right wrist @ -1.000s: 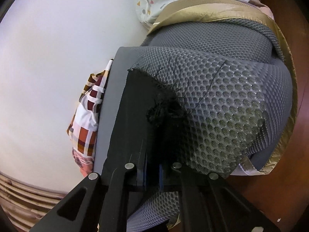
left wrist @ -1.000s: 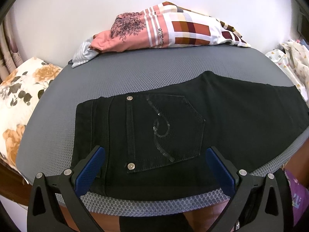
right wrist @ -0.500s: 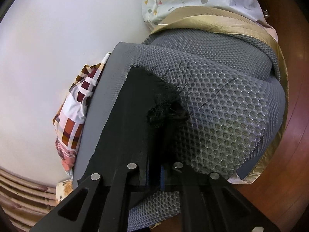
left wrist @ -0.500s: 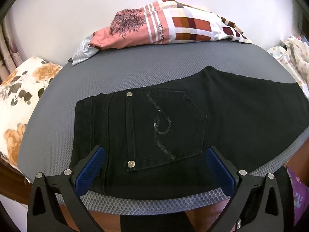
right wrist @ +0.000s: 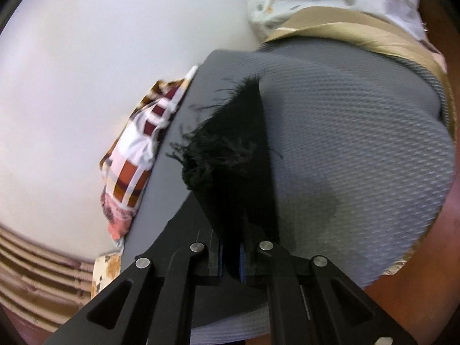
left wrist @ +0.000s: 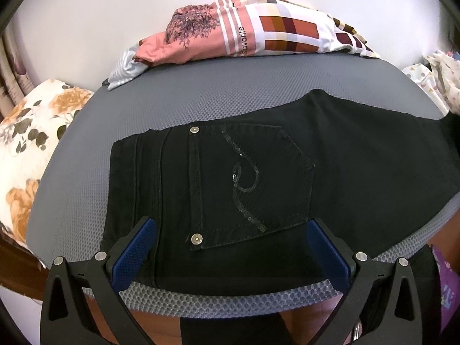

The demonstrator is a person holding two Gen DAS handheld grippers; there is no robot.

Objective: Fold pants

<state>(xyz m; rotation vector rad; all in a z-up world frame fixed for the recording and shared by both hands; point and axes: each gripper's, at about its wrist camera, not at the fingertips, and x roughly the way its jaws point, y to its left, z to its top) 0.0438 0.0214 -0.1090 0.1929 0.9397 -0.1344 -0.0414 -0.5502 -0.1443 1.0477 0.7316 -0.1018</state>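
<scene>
Grey mesh pad (left wrist: 230, 92) (white wall behind); left tongs (left wrist: 230, 247) wide, right tongs (right wrist: 230, 256) pinching pants (left wrist: 345, 158).

Grey mesh pad (left wrist: 230, 92) bears black pants (left wrist: 359, 166) and patterned cloth (left wrist: 273, 33)

Frayed hem (right wrist: 218, 155) of the black pants (left wrist: 330, 172), pinched in our right gripper (right wrist: 231, 256), is now lifted clear of the grey mesh cushion (right wrist: 359, 143), cloth standing up in a peak where it lay flat a second ago. Right view has rolled; patterned shirt (right wrist: 135, 155) sits higher. Right view now motion-blurred.
</scene>
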